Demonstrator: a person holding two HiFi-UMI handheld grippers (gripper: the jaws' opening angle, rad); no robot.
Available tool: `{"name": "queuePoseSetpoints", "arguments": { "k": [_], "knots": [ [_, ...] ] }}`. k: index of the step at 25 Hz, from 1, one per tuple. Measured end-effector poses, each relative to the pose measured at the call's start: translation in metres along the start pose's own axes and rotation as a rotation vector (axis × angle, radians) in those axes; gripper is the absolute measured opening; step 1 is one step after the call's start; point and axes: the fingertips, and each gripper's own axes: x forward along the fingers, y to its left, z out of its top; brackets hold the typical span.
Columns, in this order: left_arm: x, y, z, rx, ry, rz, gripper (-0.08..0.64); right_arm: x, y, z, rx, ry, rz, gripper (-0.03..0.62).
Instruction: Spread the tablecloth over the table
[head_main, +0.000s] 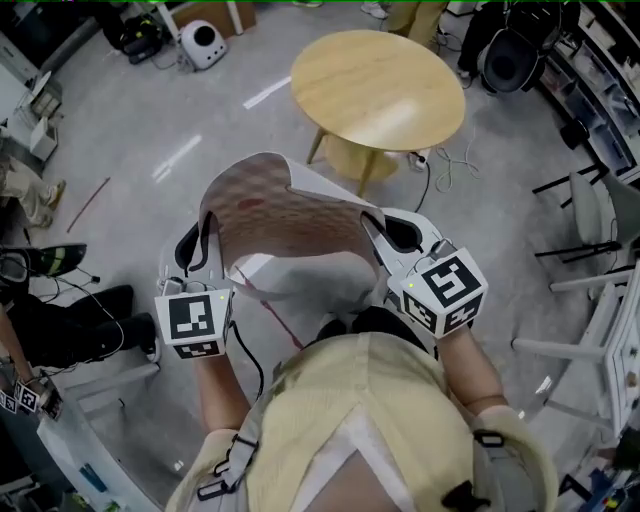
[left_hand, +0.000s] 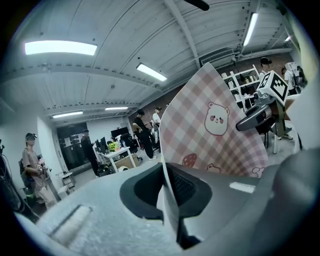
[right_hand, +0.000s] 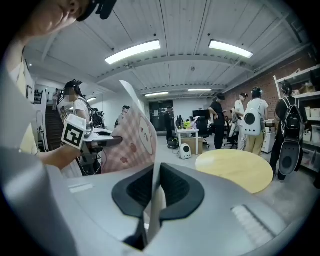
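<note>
Pink checked tablecloth (head_main: 288, 215): stretched between my grippers.
Left gripper (left_hand: 170, 192): clamped on one edge.
Right gripper (right_hand: 153, 189): clamped on another.
Counter (head_main: 380, 85): round, wooden, ahead.

Open grey floor (head_main: 200, 130) lies ahead of both tongs, up to the round wooden table (head_main: 378, 88). The tablecloth (head_main: 285, 215), clamped in the left gripper (head_main: 203, 250) and the right gripper (head_main: 385, 235), arches up across the gap between them. Cables (head_main: 447, 160) trail ahead of the right gripper, and a chair (head_main: 598, 215) stands well to its right.
</note>
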Motion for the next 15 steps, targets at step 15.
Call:
{"name": "queuePoseSetpoints", "arguments": {
  "k": [15],
  "knots": [
    [0.054, 0.011, 0.005, 0.05, 0.08, 0.056, 0.006, 0.027, -0.009, 0.003, -0.055, 0.039, 0.166, 0.008]
  ]
}}
